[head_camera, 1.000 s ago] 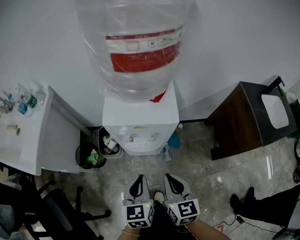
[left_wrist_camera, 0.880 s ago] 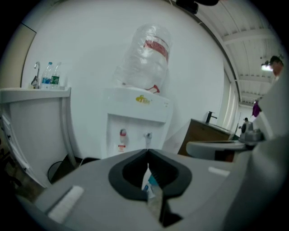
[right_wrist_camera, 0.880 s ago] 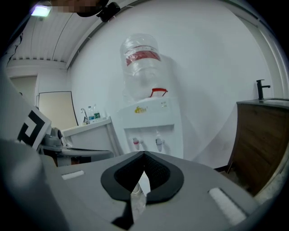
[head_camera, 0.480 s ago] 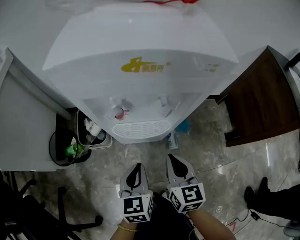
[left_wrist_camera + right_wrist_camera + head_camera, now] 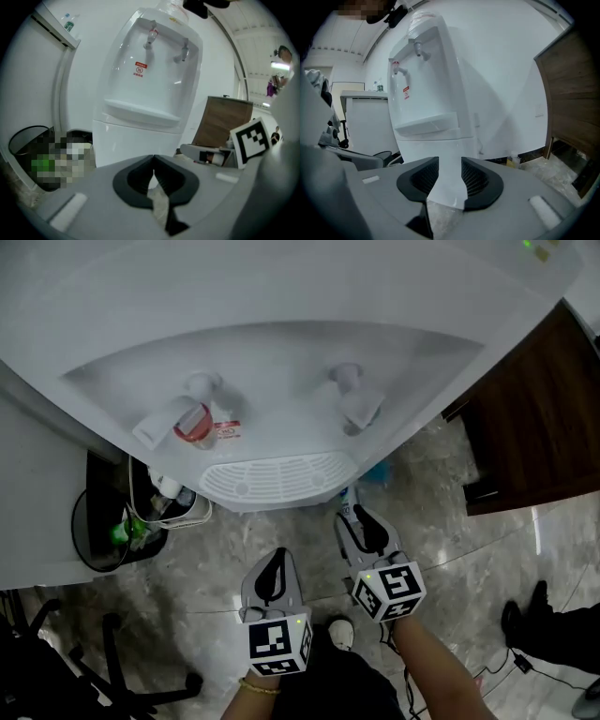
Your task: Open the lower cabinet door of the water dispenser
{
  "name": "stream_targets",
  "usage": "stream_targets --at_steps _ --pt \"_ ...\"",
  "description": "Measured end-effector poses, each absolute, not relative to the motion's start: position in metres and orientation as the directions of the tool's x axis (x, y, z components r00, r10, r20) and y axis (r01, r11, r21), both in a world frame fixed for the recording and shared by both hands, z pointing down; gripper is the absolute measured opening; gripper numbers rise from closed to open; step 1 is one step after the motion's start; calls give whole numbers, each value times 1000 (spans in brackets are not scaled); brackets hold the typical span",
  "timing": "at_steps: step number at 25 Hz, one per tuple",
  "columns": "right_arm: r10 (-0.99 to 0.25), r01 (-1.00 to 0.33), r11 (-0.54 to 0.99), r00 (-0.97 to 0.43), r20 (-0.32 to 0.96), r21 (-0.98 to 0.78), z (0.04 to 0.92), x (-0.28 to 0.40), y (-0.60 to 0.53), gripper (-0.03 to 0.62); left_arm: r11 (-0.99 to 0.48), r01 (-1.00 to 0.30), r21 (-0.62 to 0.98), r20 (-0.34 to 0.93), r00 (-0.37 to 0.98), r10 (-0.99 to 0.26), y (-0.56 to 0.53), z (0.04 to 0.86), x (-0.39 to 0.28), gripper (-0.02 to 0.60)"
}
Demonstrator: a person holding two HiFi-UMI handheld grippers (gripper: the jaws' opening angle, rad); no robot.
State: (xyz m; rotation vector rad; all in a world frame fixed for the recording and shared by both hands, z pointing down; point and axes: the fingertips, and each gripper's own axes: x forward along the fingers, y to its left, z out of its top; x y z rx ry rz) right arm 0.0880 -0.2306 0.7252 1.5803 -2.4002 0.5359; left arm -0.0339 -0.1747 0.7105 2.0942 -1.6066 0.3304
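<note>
Early in the task: nothing achieved on the lower cabinet door (image 5: 133, 145) as yet. Seen in both gripper views as a plain white panel under the drip shelf (image 5: 140, 110), apparently closed flush with the body of the water dispenser (image 5: 281, 352); no handle or gap made out. Hidden in the head view beneath the overhang of the taps (image 5: 197, 418) and grille (image 5: 277, 479). Stands on the floor (image 5: 187, 634) against the back wall (image 5: 501, 70), with a black bin (image 5: 82, 545) just beside on one side and a wooden cabinet (image 5: 534, 427) on the other.

Both grippers held low over the floor in front of the dispenser, near it but apart, touching nothing. On the left gripper (image 5: 275, 568), fingers (image 5: 133, 180) pressed together at the tips, with nothing between. On the right gripper (image 5: 361, 526), fingers (image 5: 422, 180) partway apart and opening, the gap bare, only the white panel showing through it beyond; slightly nearer the dispenser than the left.

Left to do, by my reading: everything that counts. Closing the remaining distance, finding the door's edge or pull, getting a hold on it, then swinging it out. Probably a job for the right gripper, given the parting fingers, though not certain.
</note>
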Motion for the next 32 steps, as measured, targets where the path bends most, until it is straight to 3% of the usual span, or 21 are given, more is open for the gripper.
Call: stream_targets --at_steps 5,10,20,27,32 --pt "-800 -878 442 -479 362 -185 735 95 -274 343 -198 -953 228 481 287 -828 -173 714 -36 8" --pt "-734 -819 560 -560 385 -125 731 84 -304 400 -192 -954 230 498 285 -819 -166 715 -35 8" --pt "-716 -807 586 -560 417 -78 731 84 -276 328 -174 -956 238 492 273 -826 -167 710 -35 8" --pt "-666 -779 624 -571 479 -62 731 72 -167 194 -184 -953 242 467 281 -839 -131 686 -58 8" --pt "-571 -712 692 -641 513 -120 730 23 -91 173 -173 -964 201 495 253 -831 -90 674 -89 8"
